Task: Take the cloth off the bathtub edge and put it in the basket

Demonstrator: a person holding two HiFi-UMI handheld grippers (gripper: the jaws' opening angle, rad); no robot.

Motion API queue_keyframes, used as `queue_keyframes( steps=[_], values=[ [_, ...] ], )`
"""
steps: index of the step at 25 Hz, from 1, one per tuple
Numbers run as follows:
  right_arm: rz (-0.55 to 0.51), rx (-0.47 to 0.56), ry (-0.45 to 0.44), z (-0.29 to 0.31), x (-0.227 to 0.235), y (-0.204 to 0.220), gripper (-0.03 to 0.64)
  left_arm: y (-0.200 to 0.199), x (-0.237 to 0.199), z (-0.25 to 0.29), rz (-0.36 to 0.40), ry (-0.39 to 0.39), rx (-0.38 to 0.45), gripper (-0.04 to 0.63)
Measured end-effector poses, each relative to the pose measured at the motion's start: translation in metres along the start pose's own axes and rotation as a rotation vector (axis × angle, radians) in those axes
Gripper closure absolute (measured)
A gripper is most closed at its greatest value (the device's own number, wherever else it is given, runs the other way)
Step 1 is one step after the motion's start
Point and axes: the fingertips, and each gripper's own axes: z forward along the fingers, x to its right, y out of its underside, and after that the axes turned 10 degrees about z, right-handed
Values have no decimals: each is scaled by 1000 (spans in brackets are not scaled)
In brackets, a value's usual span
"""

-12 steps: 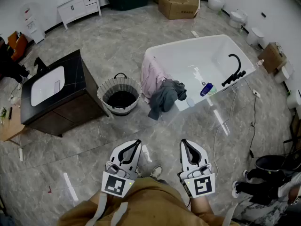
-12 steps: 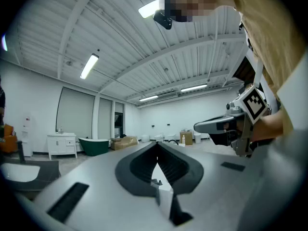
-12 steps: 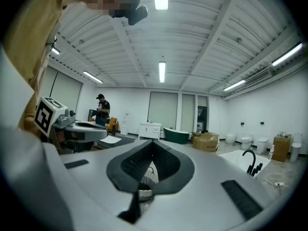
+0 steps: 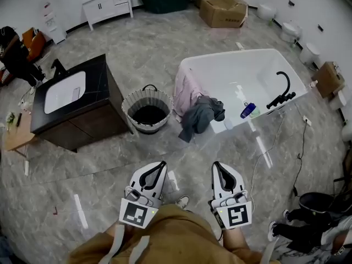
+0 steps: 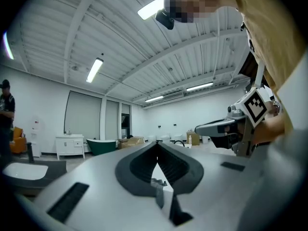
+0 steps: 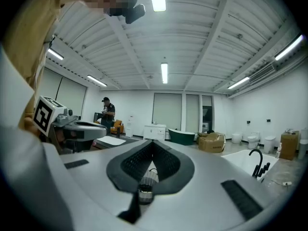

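We hold the left gripper (image 4: 159,167) and right gripper (image 4: 216,168) level, both closed and empty, well short of the bathtub (image 4: 220,59). The grey cloth (image 4: 199,116) hangs over its near edge beside a pink cloth (image 4: 185,92), near the basket (image 4: 131,101). We should step closer, open one gripper wide and pinch a thick fold.

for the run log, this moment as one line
left gripper: shut, empty | right gripper: shut, empty | grey cloth: over bathtub edge | pink cloth: beside it | basket: on floor by bathtub
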Motion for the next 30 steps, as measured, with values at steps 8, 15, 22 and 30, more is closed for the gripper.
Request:
queue_keyframes(
  steps=[8, 15, 22, 30],
  values=[
    [4, 22, 17, -13, 26, -4, 612, 7, 18, 10, -4, -28, -22, 591],
    [8, 19, 11, -25, 39, 9, 612, 5, 16, 12, 30, -84, -15, 591],
    [10, 48, 10, -19, 49, 8, 612, 13, 11, 16, 34, -100, -31, 591],
    [9, 9, 62, 22, 73, 14, 612, 38, -10, 70, 1, -35, -20, 591]
  ],
)
